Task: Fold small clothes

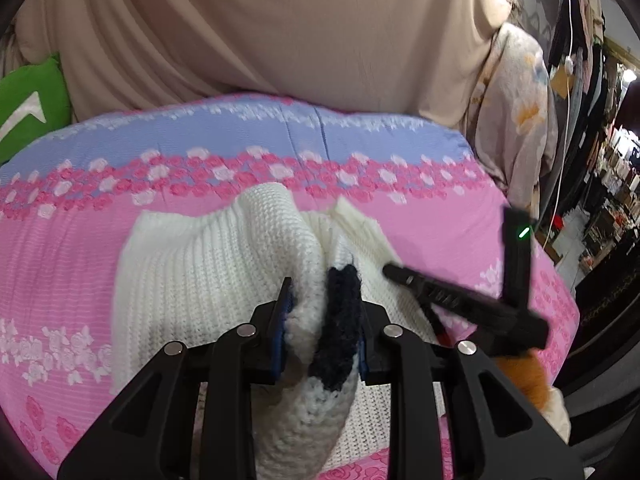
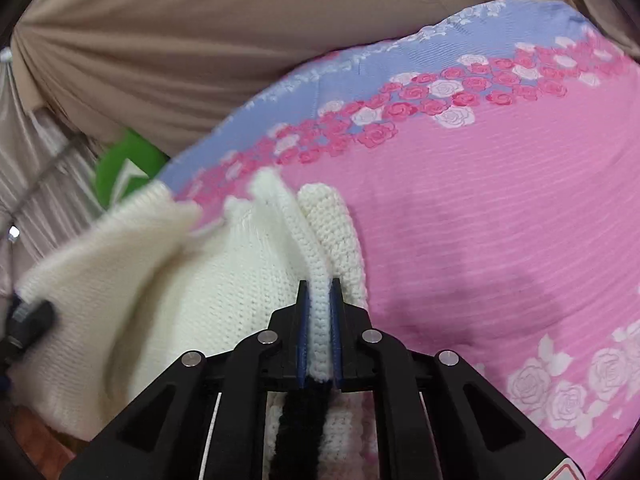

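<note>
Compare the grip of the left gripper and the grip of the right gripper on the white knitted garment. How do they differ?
The left gripper pinches a thick bunch of the white knitted garment, including its dark navy trim, so its fingers stand apart. The right gripper pinches only a thin white edge, so its fingers are almost together, with dark trim just behind them. Both are shut on the same garment above the pink floral bedcover.

Pink bedsheet (image 1: 440, 240) with rose print, blue-lilac band along far edge. Beige draped cloth (image 1: 280, 32) behind it. Green cushion (image 1: 28, 100) at far left corner. Floral blanket (image 1: 516, 92) bunched at right, cluttered shelves (image 1: 616, 184) beyond.
</note>
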